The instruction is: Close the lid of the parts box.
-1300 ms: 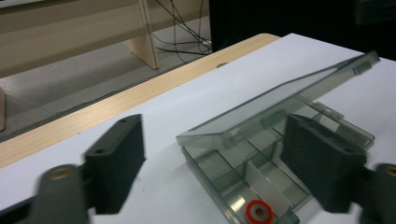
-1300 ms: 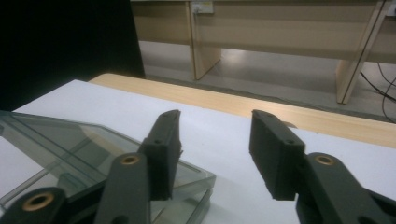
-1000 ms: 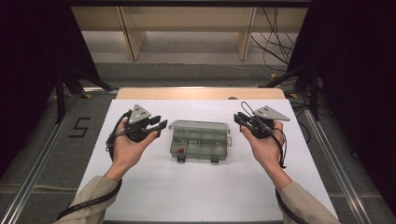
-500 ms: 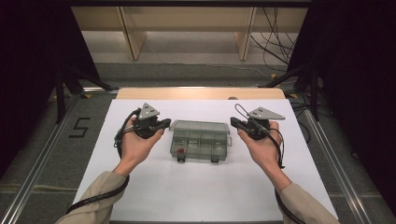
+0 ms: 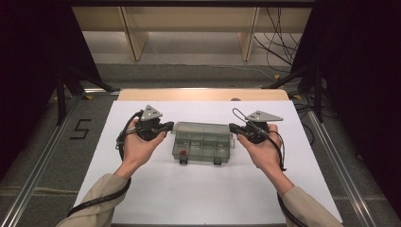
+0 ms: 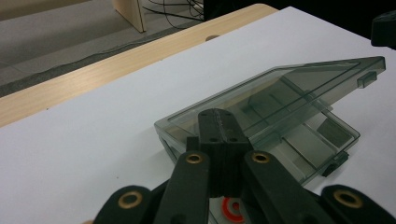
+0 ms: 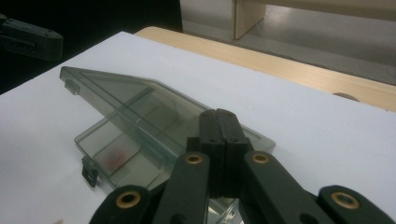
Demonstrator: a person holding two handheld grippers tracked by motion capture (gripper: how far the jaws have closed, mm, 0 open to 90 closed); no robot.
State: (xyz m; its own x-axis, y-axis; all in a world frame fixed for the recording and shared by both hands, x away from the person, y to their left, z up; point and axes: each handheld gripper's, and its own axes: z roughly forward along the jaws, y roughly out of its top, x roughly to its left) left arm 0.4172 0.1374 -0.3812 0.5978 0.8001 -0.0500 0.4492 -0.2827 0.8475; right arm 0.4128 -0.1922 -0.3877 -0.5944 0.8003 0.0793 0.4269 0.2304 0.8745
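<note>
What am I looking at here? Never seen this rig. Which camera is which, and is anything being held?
No robot: a person holds hand-operated tongs, the left tongs and the right tongs. The high view looks down on the white table from above the person. The other two cameras ride on the tongs and look along their black jaws. Between them lies a clear grey compartment box, its lid partly raised, with a small red ring inside. Both jaws are shut, their tips at the box's ends, seemingly under the lid's edge; nothing is gripped between them.
</note>
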